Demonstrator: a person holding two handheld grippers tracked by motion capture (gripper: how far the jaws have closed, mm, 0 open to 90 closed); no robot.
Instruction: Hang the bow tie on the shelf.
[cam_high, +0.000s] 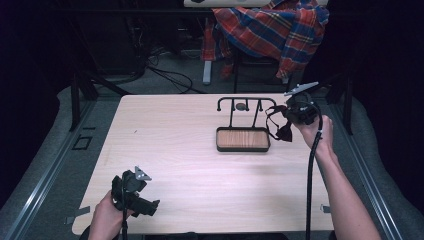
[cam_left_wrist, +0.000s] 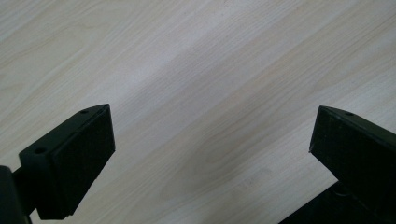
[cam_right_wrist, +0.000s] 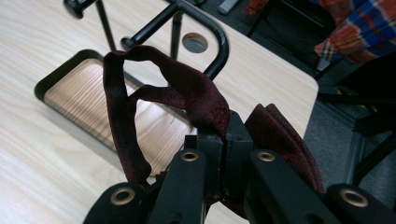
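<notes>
While clamped tight on a bow tie (cam_right_wrist: 205, 100), right gripper (cam_right_wrist: 225, 140) beside the rack (cam_high: 243, 122). Left gripper (cam_left_wrist: 210, 140): jaws wide, empty, above tabletop (cam_left_wrist: 196, 70).

The jaws hide part of the bow tie (cam_right_wrist: 196, 93). The picture's top edge cuts off the shirt (cam_high: 272, 25).

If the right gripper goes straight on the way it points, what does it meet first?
Probably the rack's black bar, just past the tie loop that the right gripper holds; depth is unclear, so it may pass over it.
</notes>
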